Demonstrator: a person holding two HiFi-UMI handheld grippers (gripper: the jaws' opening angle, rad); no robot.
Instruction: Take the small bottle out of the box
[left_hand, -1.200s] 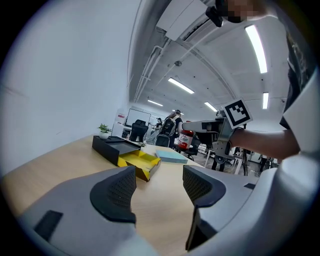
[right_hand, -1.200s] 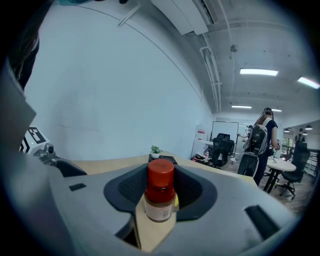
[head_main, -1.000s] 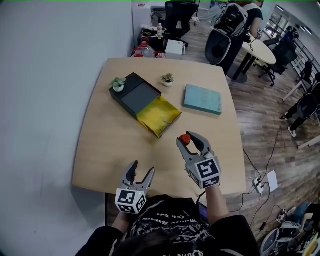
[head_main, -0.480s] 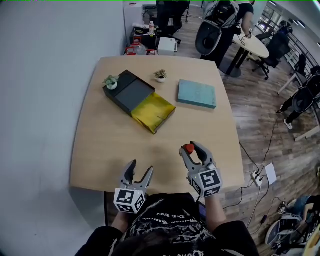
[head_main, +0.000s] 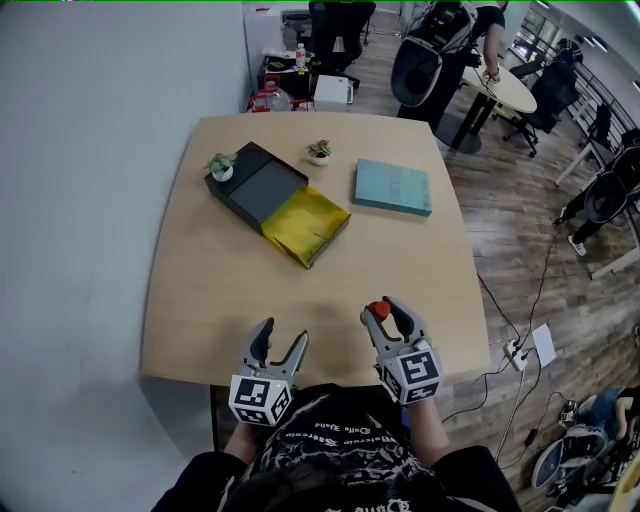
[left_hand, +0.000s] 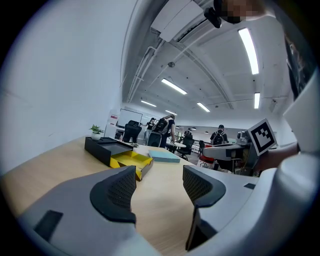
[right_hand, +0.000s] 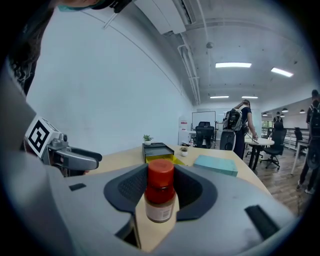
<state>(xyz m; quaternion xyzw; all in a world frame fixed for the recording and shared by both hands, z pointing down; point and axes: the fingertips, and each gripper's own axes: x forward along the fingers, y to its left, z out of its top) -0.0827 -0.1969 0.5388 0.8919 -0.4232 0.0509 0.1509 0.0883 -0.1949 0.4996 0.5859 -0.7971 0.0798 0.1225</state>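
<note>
Two grippers over the table's (head_main: 220, 290) near edge: right gripper (head_main: 386, 310) clamps the small bottle (right_hand: 160, 196), red-capped, well apart from the box (head_main: 262, 192); left gripper (head_main: 282, 337) gapes, empty.

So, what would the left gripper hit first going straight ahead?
Likely the bare table just ahead, since the left gripper tilts slightly down; beyond that, the box's yellow tray, though depth is unclear.

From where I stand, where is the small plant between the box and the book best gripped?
Probably its round pot, from the near side, jaws level around it: leaves cover the top, and the box and book flank it.
</note>
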